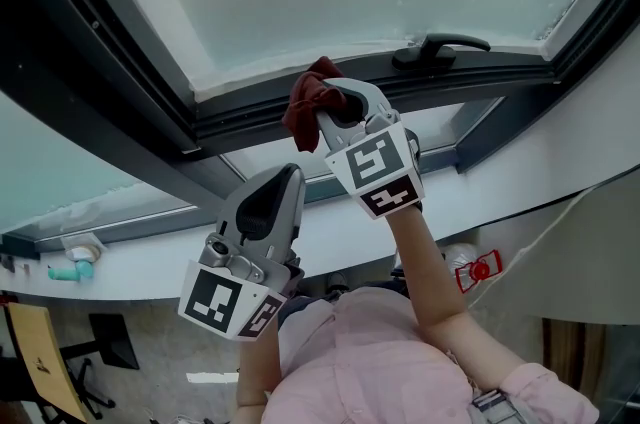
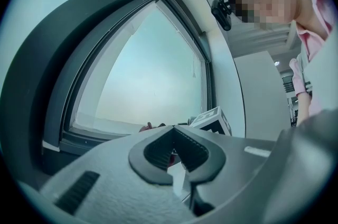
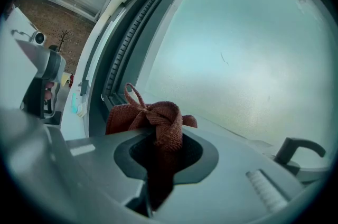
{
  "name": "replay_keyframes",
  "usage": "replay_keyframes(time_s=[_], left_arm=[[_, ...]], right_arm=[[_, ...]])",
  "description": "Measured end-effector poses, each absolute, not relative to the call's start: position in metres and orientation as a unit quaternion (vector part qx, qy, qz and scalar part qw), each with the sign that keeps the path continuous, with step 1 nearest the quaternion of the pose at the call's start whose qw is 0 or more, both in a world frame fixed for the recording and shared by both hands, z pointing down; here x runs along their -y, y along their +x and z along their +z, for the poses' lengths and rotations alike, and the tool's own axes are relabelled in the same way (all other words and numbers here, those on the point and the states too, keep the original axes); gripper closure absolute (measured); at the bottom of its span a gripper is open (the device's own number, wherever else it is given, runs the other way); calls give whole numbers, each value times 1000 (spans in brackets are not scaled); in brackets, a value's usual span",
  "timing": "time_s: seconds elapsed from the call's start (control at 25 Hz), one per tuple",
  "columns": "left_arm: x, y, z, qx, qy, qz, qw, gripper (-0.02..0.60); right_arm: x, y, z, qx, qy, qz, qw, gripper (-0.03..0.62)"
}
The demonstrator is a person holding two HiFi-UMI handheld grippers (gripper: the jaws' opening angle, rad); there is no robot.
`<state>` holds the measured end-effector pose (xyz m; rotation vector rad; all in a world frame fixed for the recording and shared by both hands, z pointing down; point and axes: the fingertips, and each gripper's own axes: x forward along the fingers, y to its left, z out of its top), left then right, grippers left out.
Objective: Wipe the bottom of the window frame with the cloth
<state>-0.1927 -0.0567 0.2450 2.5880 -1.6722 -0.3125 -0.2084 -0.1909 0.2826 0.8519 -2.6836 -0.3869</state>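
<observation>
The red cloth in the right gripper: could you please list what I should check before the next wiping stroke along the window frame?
1. Red woven cloth clamped in the right gripper: ok.
2. Cloth positioned at the dark grey window frame's bottom rail: ok.
3. Cloth actually pressing on the rail: cannot tell.
4. Left gripper shut, empty and apart from the cloth: ok.
5. Black lever handle apart from the cloth, further right: ok.
</observation>
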Motion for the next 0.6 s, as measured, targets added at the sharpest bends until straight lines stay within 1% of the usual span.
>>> replay_keyframes(time_s=[0.6], left_arm=[[62,-187,243,535,838,-103,21,580]], right_arm=[[198,-195,282,933,304,-126,144,534]])
